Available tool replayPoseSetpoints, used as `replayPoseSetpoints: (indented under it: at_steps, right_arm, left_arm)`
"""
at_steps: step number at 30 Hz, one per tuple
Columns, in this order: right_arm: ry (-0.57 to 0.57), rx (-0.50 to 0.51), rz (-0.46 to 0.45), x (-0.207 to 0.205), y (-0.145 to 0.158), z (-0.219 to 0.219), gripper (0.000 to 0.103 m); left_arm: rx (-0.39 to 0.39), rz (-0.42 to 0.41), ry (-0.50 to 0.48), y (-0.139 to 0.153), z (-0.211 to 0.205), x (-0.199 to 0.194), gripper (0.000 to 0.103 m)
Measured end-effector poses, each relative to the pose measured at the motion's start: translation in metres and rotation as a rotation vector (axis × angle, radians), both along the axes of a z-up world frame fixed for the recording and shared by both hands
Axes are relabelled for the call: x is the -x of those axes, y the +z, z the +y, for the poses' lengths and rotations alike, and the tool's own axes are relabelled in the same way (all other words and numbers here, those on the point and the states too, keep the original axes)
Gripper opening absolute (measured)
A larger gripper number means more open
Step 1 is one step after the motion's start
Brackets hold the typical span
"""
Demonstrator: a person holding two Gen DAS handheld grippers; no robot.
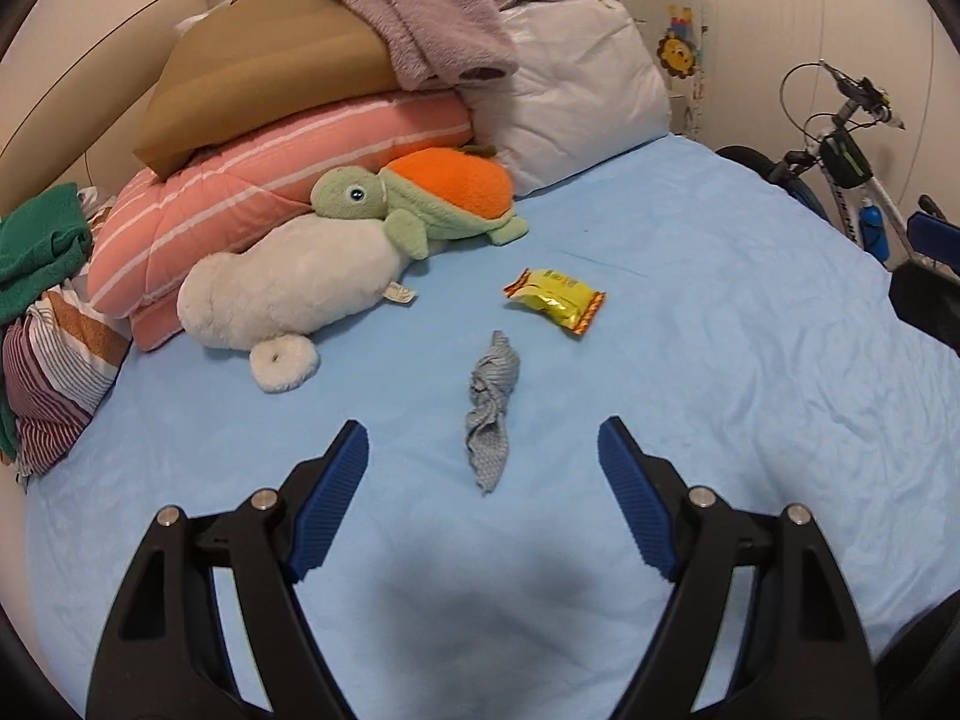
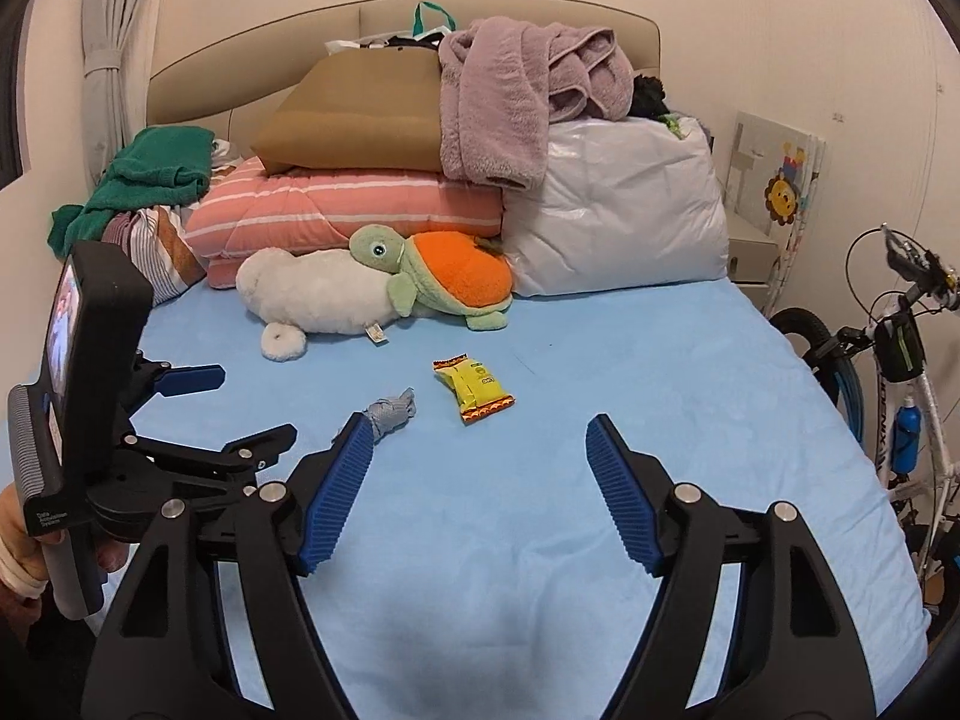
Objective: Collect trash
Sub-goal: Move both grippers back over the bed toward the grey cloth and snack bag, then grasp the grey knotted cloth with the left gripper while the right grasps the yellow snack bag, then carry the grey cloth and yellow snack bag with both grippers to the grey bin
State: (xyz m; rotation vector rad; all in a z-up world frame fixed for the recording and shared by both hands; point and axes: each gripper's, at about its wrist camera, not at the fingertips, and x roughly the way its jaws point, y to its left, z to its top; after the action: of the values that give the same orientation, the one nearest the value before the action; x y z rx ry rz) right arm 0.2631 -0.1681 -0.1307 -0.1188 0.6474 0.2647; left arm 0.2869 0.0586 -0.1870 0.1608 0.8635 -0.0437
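A yellow snack wrapper point(image 1: 555, 300) point(image 2: 474, 390) lies on the light blue bed sheet point(image 1: 720, 360) point(image 2: 660, 372). Close to it lies a crumpled grey wad point(image 1: 492, 402) point(image 2: 393, 411). My left gripper point(image 1: 482, 426) hovers over the sheet, open, and the near end of the wad shows between its blue fingertips without touching them. My right gripper point(image 2: 477, 420) is open too, with nothing between its fingers; the wrapper sits just beyond its tips. In the right wrist view the left gripper point(image 2: 240, 405) appears at the left, held by a hand point(image 2: 18, 570).
A white plush point(image 1: 288, 288) point(image 2: 312, 294) and a green-and-orange turtle plush point(image 1: 432, 198) point(image 2: 444, 276) lie behind the trash. Stacked pillows and bedding point(image 1: 288, 150) point(image 2: 360, 210) fill the head of the bed. A bicycle point(image 1: 852, 180) point(image 2: 900, 360) stands to the right of the bed.
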Motion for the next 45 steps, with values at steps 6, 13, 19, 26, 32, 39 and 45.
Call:
replayPoseSetpoints:
  at_steps: [6,13,19,26,32,39,45]
  right_arm:
    - [0.021,0.012,0.066,-0.069,-0.052,0.008,0.071]
    - [0.053,0.025,0.129,-0.142,-0.104,0.027,0.074]
    - [0.06,0.05,0.183,-0.192,-0.146,0.038,0.074]
    - [0.111,0.088,0.248,-0.22,-0.179,0.051,0.074]
    - [0.143,0.103,0.295,-0.225,-0.198,0.058,0.053]
    - [0.182,0.097,0.273,-0.199,-0.187,0.063,0.048]
    - [0.183,0.082,0.255,-0.181,-0.174,0.053,0.047]
  left_arm:
    - [0.027,0.041,0.047,-0.031,0.018,-0.046,0.079]
    - [0.014,0.112,0.031,-0.078,0.012,-0.069,0.079]
    - [-0.029,0.149,0.045,-0.11,0.01,-0.085,0.079]
    - [0.034,0.196,0.051,-0.127,0.018,-0.096,0.051]
    - [0.065,0.204,0.019,-0.123,0.019,-0.097,0.024]
    - [0.081,0.211,0.007,-0.116,0.02,-0.097,0.01]
    - [0.099,0.199,0.017,-0.106,0.027,-0.098,0.007]
